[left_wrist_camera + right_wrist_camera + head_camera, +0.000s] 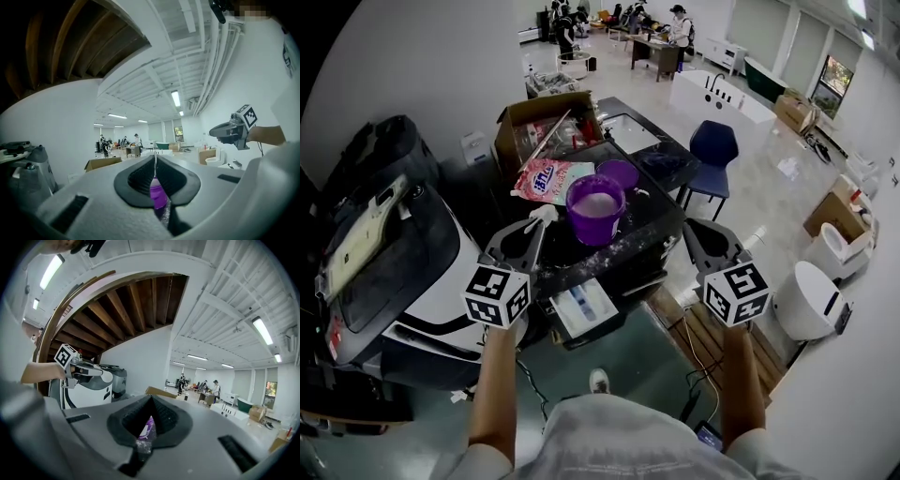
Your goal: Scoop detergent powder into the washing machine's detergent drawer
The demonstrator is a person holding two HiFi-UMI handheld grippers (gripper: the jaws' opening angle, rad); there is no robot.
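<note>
Print on the detergent bag (551,180) is unreadably small.

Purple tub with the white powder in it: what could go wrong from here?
1. The round purple plastic tub stands open with no lid on, and its white powder looks fairly high inside. A nudge from the left gripper close beside it might tip or spill it.
2. The open white detergent drawer sits lower, past the edge of the dark top. A scoopful carried over could drop powder onto the floor.
</note>
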